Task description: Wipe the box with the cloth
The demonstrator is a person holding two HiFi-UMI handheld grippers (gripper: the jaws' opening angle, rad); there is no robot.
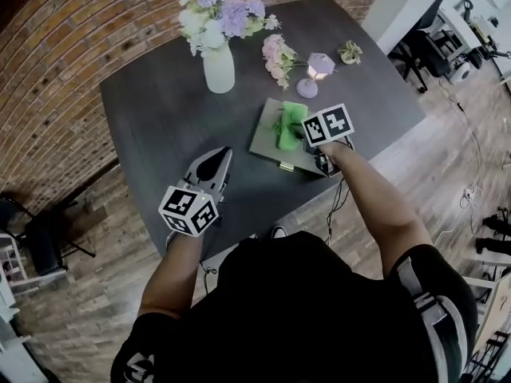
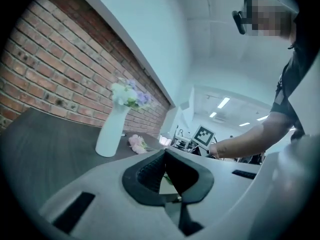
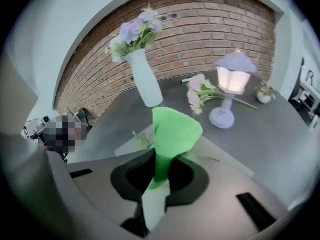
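Left claw (image 1: 224, 153) closed and empty above dark worktop (image 1: 156, 110), white vase (image 1: 219, 70) holding lilac and white flowers (image 1: 222, 16), flat grey box (image 1: 267, 140) on worktop, green cloth (image 1: 290, 123) on box, pinched in right claw (image 3: 161, 156).

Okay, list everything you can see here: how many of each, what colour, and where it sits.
table: one, dark grey, against the brick wall
vase: one, white, holding purple and white flowers, far side of the table
loose flowers: one bunch, pink, lying right of the vase
lantern lamp: one, lilac, lit, beside the loose flowers
small plant: one, pale green, far right corner
box: one, flat, grey-green, near the table's front edge
cloth: one, bright green, on the box
left gripper: one, grey, jaws together and empty, left of the box
right gripper: one, grey, jaws closed on the cloth, over the box
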